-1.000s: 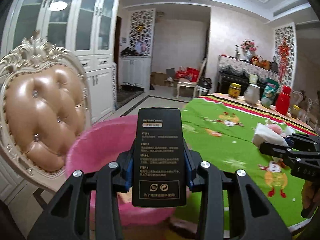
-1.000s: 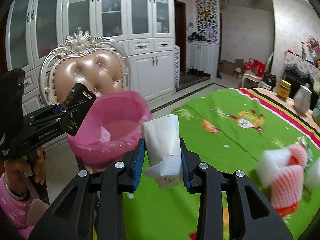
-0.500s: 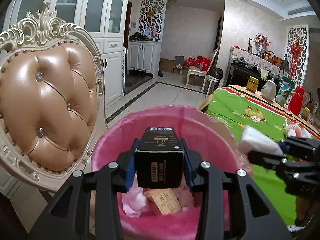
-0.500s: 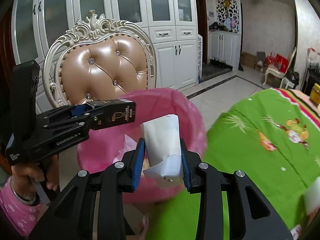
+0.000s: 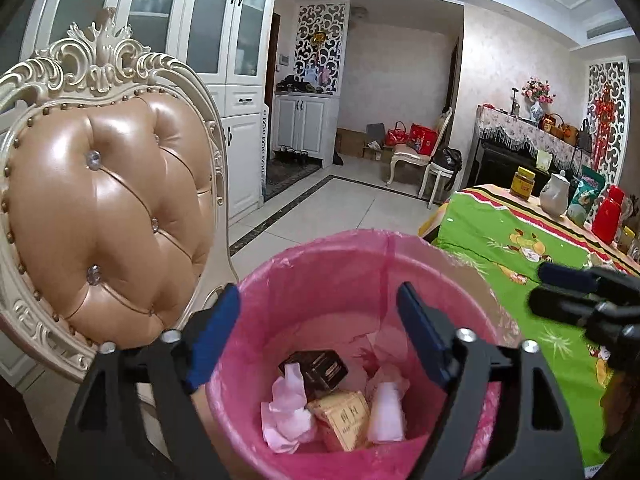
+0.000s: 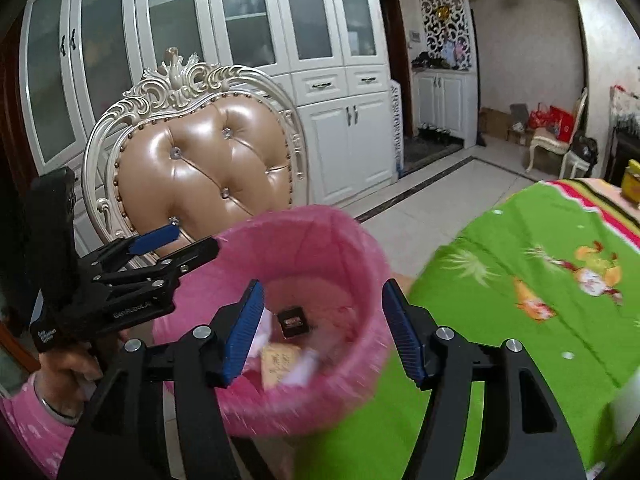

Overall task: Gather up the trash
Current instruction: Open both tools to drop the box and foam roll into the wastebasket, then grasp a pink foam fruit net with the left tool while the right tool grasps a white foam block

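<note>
A bin with a pink liner [image 5: 320,264] [image 6: 360,252] stands beside the green table. Inside lie the black box [image 5: 316,368] [image 6: 294,320], a white paper cup [image 5: 386,412], crumpled tissue [image 5: 288,408] and a yellow packet [image 5: 344,416]. My left gripper [image 5: 320,336] is open and empty above the bin; it also shows in the right wrist view [image 6: 176,240]. My right gripper [image 6: 324,332] is open and empty over the bin's rim; its fingertips [image 5: 560,292] show at the right of the left wrist view.
A tan tufted chair [image 5: 104,216] [image 6: 200,176] stands right behind the bin. The table with a green cloth [image 5: 520,256] [image 6: 540,280] lies to the right, with jars, a white jug [image 5: 554,196] and a red flask [image 5: 606,212] at its far end. White cabinets line the wall.
Both grippers have opened over the bin. The black box has dropped from the left one and the white paper cup from the right one; both now lie in the bin.
</note>
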Demonstrator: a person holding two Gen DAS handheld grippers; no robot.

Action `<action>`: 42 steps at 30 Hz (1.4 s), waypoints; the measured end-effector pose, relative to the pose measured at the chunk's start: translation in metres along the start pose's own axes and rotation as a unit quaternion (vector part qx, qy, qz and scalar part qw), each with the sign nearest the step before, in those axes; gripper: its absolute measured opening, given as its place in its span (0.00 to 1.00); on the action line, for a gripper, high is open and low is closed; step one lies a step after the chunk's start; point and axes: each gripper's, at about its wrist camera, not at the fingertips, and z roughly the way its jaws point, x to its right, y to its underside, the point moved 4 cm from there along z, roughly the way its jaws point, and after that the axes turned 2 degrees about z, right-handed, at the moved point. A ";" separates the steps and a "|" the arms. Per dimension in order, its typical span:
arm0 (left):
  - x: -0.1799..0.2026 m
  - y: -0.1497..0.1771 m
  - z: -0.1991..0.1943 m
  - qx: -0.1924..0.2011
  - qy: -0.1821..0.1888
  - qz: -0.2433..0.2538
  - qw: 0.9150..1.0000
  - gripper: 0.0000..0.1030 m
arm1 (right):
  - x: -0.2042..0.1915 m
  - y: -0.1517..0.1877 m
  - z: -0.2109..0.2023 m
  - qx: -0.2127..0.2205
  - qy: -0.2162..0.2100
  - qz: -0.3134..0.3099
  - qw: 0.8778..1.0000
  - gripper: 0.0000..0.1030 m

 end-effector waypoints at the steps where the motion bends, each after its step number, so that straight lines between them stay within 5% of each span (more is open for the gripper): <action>1: 0.003 0.002 -0.004 0.002 0.000 0.001 1.000 0.87 | 0.006 0.003 -0.010 0.005 0.009 0.000 1.000 0.58; 7: 0.046 0.006 -0.027 0.026 0.020 0.022 0.999 0.95 | 0.046 0.022 -0.055 0.013 0.051 0.015 0.998 0.58; 14: 0.153 0.015 -0.031 0.018 0.085 0.110 0.990 0.95 | 0.114 0.051 -0.119 0.033 0.121 0.063 0.990 0.58; 26: 0.331 0.047 -0.037 -0.034 0.206 0.156 0.965 0.95 | 0.265 0.128 -0.242 0.050 0.270 0.189 0.943 0.58; 33: 0.410 0.065 -0.036 -0.063 0.245 0.171 0.952 0.95 | 0.327 0.165 -0.265 0.033 0.313 0.232 0.920 0.58; 42: 0.454 0.082 -0.026 -0.096 0.247 0.170 0.949 0.95 | 0.378 0.156 -0.230 0.008 0.313 0.249 0.916 0.62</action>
